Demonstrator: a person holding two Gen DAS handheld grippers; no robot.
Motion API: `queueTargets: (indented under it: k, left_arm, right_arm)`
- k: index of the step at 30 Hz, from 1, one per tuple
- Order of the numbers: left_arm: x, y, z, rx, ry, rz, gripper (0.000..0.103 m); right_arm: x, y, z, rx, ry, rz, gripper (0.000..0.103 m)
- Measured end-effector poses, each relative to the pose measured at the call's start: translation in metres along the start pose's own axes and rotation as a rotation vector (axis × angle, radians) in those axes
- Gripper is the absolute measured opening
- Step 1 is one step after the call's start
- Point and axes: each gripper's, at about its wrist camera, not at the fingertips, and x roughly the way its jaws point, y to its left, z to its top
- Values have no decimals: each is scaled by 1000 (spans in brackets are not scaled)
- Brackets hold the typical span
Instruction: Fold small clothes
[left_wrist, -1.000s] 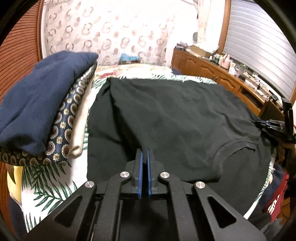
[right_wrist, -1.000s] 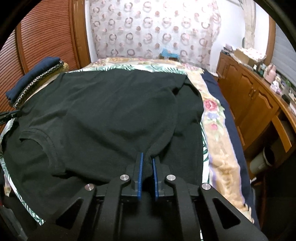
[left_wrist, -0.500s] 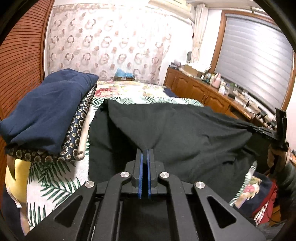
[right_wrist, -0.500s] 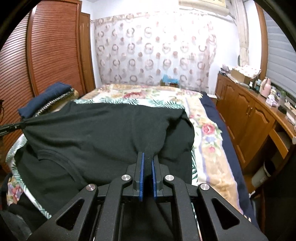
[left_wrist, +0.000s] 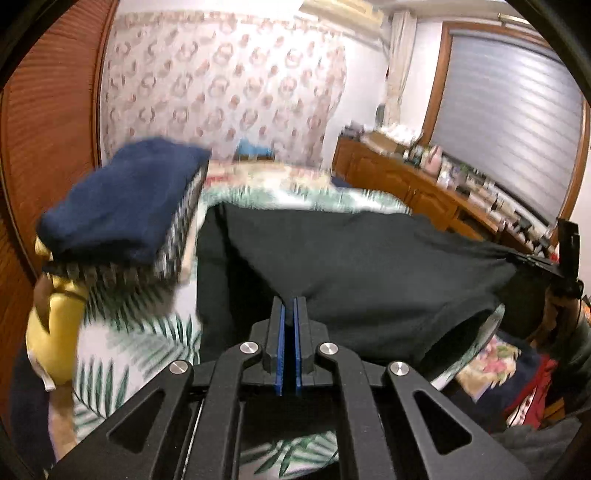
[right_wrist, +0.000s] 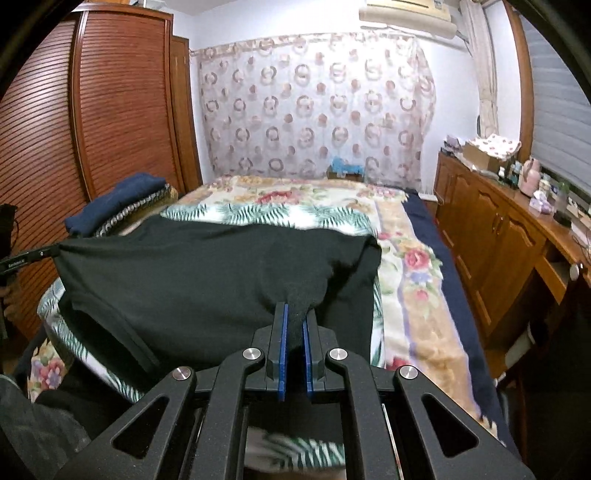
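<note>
A black T-shirt hangs stretched above the bed between my two grippers. My left gripper is shut on its near left edge. My right gripper is shut on a bunched fold of the shirt at its near right edge. In the left wrist view the right gripper shows at the far right, pulling the cloth taut. In the right wrist view the left gripper shows at the far left. The shirt's far hem drapes back onto the bedspread.
A floral and palm-leaf bedspread covers the bed. A stack of folded clothes topped by a navy piece lies at the left by the wooden wardrobe. A wooden dresser runs along the right. Loose clothes lie at the near right.
Both grippers have risen and lifted the shirt's near edge off the bed, so it now hangs taut between them. The views have tilted up toward the curtain.
</note>
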Motion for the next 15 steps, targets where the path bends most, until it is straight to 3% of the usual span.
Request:
queueTargets:
  k: [5, 9, 15]
  left_arm:
    - [30, 0, -28, -5, 97, 37, 5]
    - [35, 0, -34, -11, 112, 48, 5]
    - [28, 4, -34, -4, 87, 75, 25]
  right_arm:
    - [29, -1, -22, 8, 92, -29, 7]
    - [45, 0, -29, 3, 135, -51, 7]
    - [42, 11, -16, -14, 106, -76, 12]
